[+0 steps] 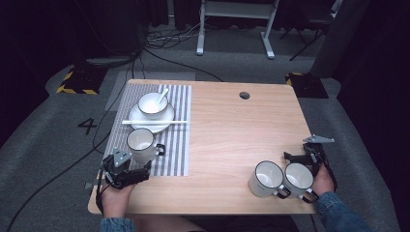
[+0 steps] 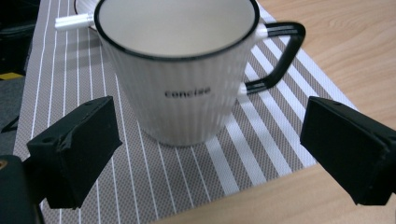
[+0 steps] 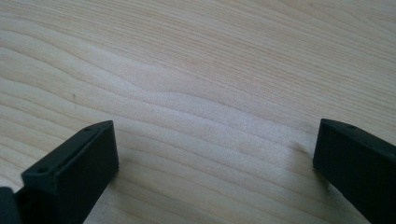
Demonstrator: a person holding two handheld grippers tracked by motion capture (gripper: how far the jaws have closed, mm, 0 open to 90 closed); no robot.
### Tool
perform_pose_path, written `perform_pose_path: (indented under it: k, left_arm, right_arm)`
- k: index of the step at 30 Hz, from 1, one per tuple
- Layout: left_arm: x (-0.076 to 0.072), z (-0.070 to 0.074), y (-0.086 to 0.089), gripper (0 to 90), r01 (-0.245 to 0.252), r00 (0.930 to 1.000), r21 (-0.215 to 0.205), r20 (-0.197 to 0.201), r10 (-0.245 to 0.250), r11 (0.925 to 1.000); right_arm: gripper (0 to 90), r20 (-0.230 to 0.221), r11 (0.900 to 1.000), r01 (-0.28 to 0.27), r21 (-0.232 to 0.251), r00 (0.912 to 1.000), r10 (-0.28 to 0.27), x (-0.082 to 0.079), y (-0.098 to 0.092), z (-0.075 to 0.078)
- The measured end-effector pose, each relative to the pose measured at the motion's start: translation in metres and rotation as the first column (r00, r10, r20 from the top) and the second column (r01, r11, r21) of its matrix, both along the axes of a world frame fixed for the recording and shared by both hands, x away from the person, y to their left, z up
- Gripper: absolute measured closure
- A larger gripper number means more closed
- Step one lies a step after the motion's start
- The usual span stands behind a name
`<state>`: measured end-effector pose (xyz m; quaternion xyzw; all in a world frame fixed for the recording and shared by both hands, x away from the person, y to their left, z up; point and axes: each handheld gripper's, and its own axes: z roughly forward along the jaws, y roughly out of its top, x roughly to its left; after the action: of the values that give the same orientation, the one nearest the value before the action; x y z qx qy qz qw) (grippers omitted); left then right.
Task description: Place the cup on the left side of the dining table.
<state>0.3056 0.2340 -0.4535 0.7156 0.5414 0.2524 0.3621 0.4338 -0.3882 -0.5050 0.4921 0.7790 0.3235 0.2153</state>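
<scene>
The left gripper point(image 2: 208, 154) gapes wide just short of a ribbed white ceramic mug with a black rim and handle point(image 2: 187, 70), standing near the grey striped woven placemat's point(image 2: 261, 140) near edge. The right gripper point(image 3: 215, 172), also open, hovers over bare wooden table point(image 3: 196, 70).

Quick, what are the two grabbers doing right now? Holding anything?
Left gripper: open, holding nothing, just short of the white mug on the striped placemat.
Right gripper: open, empty, over the wooden table.
</scene>
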Motion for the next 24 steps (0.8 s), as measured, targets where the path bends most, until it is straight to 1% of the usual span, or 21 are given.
perform_pose_path:
  k: [2,3,4,5,8,9,10,11,12,13,14,15,16,17,18,19,20,21,22,23,24]
  left_arm:
    - [-0.003,-0.001,0.001,4.9,-0.004,1.0000,0.008,0.000,0.004,1.0000]
    - [-0.010,-0.003,0.002,4.9,-0.014,0.9999,0.015,-0.003,0.014,0.9998]
    - [-0.010,-0.003,0.002,4.9,-0.014,0.9999,0.015,-0.003,0.014,0.9998]
    - [-0.015,-0.005,0.003,4.9,-0.021,0.9998,0.010,-0.004,0.021,0.9997]
    - [-0.020,-0.007,0.005,5.0,-0.025,0.9996,0.019,-0.008,0.025,0.9995]
    - [-0.024,-0.009,0.007,5.0,-0.023,0.9995,0.014,-0.019,0.024,0.9996]
    - [-0.024,-0.009,0.007,5.0,-0.023,0.9995,0.014,-0.019,0.024,0.9996]
    - [-0.027,-0.013,0.008,5.1,-0.022,0.9993,0.032,-0.028,0.023,0.9992]
    - [-0.027,-0.013,0.008,5.1,-0.022,0.9993,0.032,-0.028,0.023,0.9992]
    - [-0.029,-0.016,0.008,5.2,-0.018,0.9990,0.034,-0.039,0.019,0.9993]
    - [-0.030,-0.018,0.008,5.2,-0.021,0.9986,0.049,-0.048,0.023,0.9986]
    - [-0.032,-0.023,0.009,5.2,-0.012,0.9974,0.065,-0.071,0.017,0.9978]
    - [-0.032,-0.025,0.010,5.2,-0.009,0.9966,0.072,-0.082,0.015,0.9973]
    - [-0.033,-0.027,0.010,5.2,-0.006,0.9951,0.076,-0.098,0.014,0.9971]
    - [-0.033,-0.027,0.010,5.2,-0.006,0.9951,0.076,-0.098,0.014,0.9971]
    - [-0.032,-0.030,0.011,5.2,0.004,0.9927,0.074,-0.121,0.005,0.9972]
    - [-0.031,-0.031,0.012,5.2,0.004,0.9911,0.082,-0.133,0.007,0.9966]
    - [-0.031,-0.033,0.012,5.2,0.006,0.9899,0.075,-0.142,0.004,0.9972]
    - [-0.030,-0.033,0.012,5.2,0.011,0.9876,0.084,-0.157,0.003,0.9964]
    - [-0.029,-0.035,0.011,5.2,0.015,0.9863,0.082,-0.165,-0.001,0.9965]
    - [-0.029,-0.036,0.011,5.2,0.012,0.9858,0.090,-0.168,0.003,0.9959]
  right_arm:
    - [0.1,-0.002,1.000,0.002,0.002,1.0000,-0.002,0.000,0.000,0.000]
    - [0.1,-0.002,1.000,0.001,0.002,1.0000,-0.001,0.000,0.000,0.000]
    - [0.1,-0.002,1.000,0.002,0.002,1.0000,-0.002,0.000,0.000,0.000]
    - [0.1,-0.002,1.000,0.002,0.002,1.0000,-0.002,0.000,0.000,0.000]
    - [0.1,-0.002,1.000,0.001,0.001,1.0000,-0.001,0.000,0.000,0.000]
    - [0.1,0.000,1.000,0.000,0.000,1.0000,0.000,0.000,0.000,0.000]
    - [0.1,-0.002,1.000,0.002,0.002,1.0000,-0.002,0.000,0.000,0.000]
    - [0.1,0.000,1.000,0.001,0.001,1.0000,-0.001,0.000,0.000,0.000]
    - [0.1,0.000,1.000,0.001,0.001,1.0000,-0.001,0.000,0.000,0.000]
    - [0.1,-0.003,1.000,0.003,0.004,1.0000,-0.003,0.000,0.000,0.000]
    - [0.1,-0.003,1.000,0.003,0.004,1.0000,-0.003,0.000,0.000,0.000]
    - [0.1,-0.003,1.000,0.003,0.003,1.0000,-0.003,0.000,0.000,0.000]
    - [0.1,-0.003,1.000,0.003,0.003,1.0000,-0.003,0.000,0.000,0.000]
    - [0.1,-0.002,1.000,0.002,0.002,1.0000,-0.002,0.000,0.000,0.000]
    - [0.1,-0.002,1.000,0.002,0.002,1.0000,-0.002,0.000,0.000,0.000]
    - [0.1,-0.002,1.000,0.002,0.003,1.0000,-0.002,0.000,0.000,0.000]
    - [0.1,-0.003,1.000,0.003,0.003,1.0000,-0.003,0.000,0.000,0.000]
    - [0.1,-0.003,1.000,0.003,0.003,1.0000,-0.003,0.000,0.000,0.000]
    - [0.1,-0.001,1.000,0.002,0.002,1.0000,-0.002,0.000,0.000,0.000]
    - [0.1,-0.004,1.000,0.004,0.004,1.0000,-0.004,0.000,0.001,0.000]
    - [0.1,-0.003,1.000,0.003,0.003,1.0000,-0.003,0.000,0.000,0.000]
